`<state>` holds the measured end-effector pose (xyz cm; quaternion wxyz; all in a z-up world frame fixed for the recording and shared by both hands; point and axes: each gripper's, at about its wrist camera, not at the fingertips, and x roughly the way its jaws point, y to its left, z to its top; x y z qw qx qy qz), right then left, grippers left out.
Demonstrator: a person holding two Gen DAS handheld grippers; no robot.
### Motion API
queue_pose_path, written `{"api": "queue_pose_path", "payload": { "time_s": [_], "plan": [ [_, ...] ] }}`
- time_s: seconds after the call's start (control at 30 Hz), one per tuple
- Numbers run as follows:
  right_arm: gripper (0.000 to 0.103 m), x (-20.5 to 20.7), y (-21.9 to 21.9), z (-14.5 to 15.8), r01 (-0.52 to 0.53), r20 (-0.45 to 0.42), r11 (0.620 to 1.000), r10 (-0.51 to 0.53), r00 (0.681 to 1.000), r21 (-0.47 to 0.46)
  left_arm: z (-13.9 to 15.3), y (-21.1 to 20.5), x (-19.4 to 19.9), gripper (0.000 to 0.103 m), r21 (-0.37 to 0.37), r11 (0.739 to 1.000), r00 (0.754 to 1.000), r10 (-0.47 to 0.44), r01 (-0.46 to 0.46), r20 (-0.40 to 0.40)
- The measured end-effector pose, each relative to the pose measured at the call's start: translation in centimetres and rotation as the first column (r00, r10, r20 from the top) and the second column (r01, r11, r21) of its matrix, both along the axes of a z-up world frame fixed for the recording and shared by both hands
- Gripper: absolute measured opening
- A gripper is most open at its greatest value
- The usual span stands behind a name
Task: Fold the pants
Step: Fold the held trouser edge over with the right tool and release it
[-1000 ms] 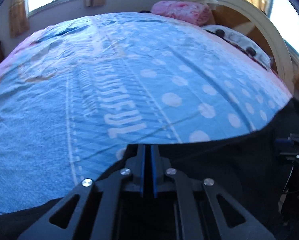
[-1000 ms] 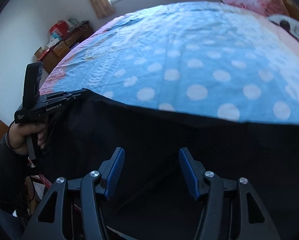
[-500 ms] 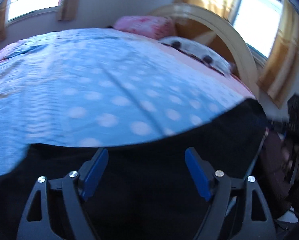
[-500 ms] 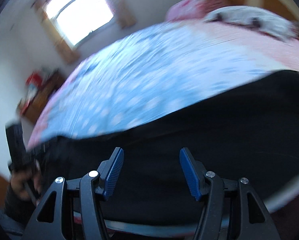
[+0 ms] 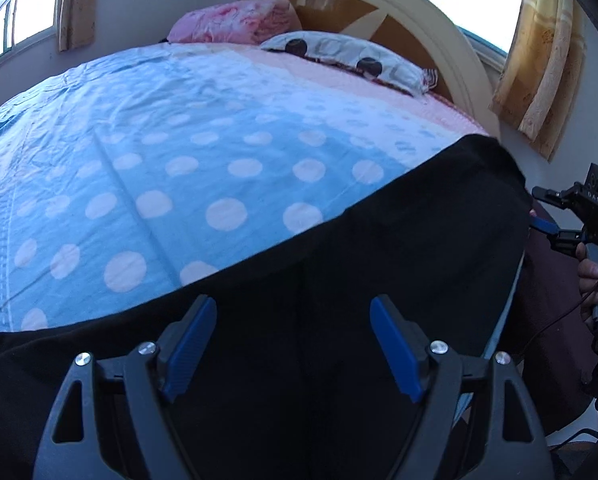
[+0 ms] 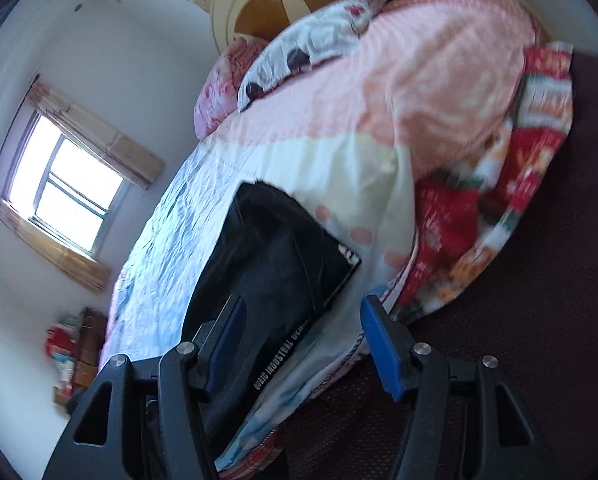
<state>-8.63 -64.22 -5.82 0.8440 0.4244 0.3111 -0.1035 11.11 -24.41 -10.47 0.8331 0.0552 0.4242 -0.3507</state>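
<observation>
Black pants (image 5: 379, 248) lie spread along the near edge of the bed's blue dotted sheet (image 5: 219, 152). My left gripper (image 5: 293, 312) hovers over their middle, open, with nothing pressed between the blue pads. In the right wrist view, which is tilted, the pants (image 6: 275, 256) show white lettering along one edge. My right gripper (image 6: 303, 340) is open just above that lettered end, where cloth and sheet edge lie in the gap between its fingers, untouched. From the left wrist view, the right gripper (image 5: 541, 209) is held by a hand beyond the pants' right end.
A pink pillow (image 5: 235, 24) and a white patterned pillow (image 5: 339, 52) lie against the curved headboard (image 5: 439, 40). A red patterned quilt (image 6: 479, 220) hangs over the bed's side. Curtains (image 5: 539, 60) hang at the right, and a low cabinet (image 6: 79, 352) stands by the far wall.
My left gripper, shut at the pants' edge before, has opened and swung right toward the headboard. The right gripper has moved to the pants' end and rolled, tilting its view.
</observation>
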Motion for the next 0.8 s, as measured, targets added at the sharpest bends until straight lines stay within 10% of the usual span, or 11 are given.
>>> {"api": "queue_pose_path", "payload": {
  "time_s": [0.6,0.8],
  "plan": [
    [0.061,1.6,-0.5,-1.9,-0.014,-0.005,0.998,0.014,1.000,0.055,-0.7,-0.1,0.0,0.085,0.001,1.000,1.000,-0.006,0.006,0.000],
    [0.042,1.9,1.0,0.0,-0.040,0.009,0.996,0.041,0.999,-0.074,-0.8,-0.3,-0.1,0.088,0.009,1.000,1.000,-0.012,0.012,0.006]
  ]
}}
